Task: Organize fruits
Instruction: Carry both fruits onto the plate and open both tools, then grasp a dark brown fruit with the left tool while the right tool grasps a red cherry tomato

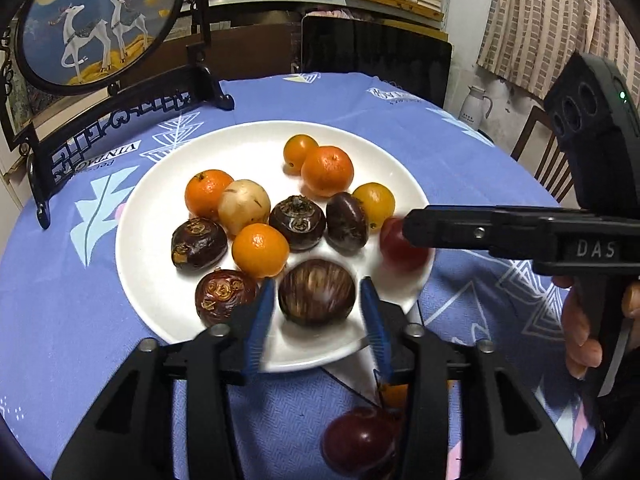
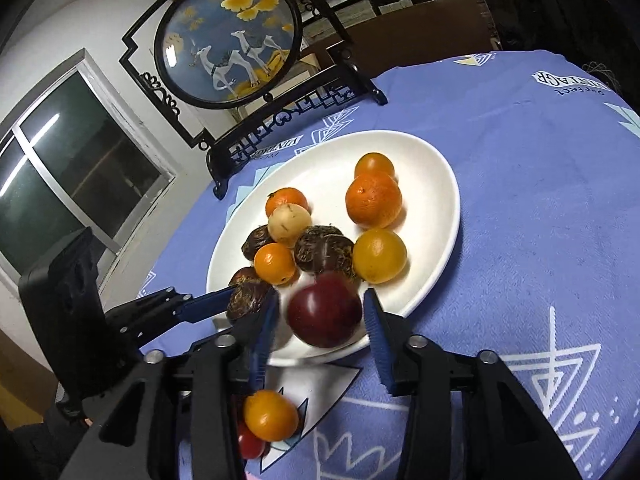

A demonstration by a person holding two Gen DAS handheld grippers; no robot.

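Left gripper [image 1: 318, 316] standing released around a brown fruit [image 1: 316, 292], right gripper [image 2: 322, 320] marked "DAS" standing released around a red fruit [image 2: 325, 310], tablecloth [image 2: 540, 208] reading "VINTAGE".

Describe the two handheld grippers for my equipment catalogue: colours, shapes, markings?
Both are matte black plastic. The left gripper and right gripper each carry two flat blue ribbed fingers on angular black linkages with silver rivets. Seen side-on, the right one has a pistol-style handle, raised "DAS" lettering, and a boxy black top module with round holes and a green light.
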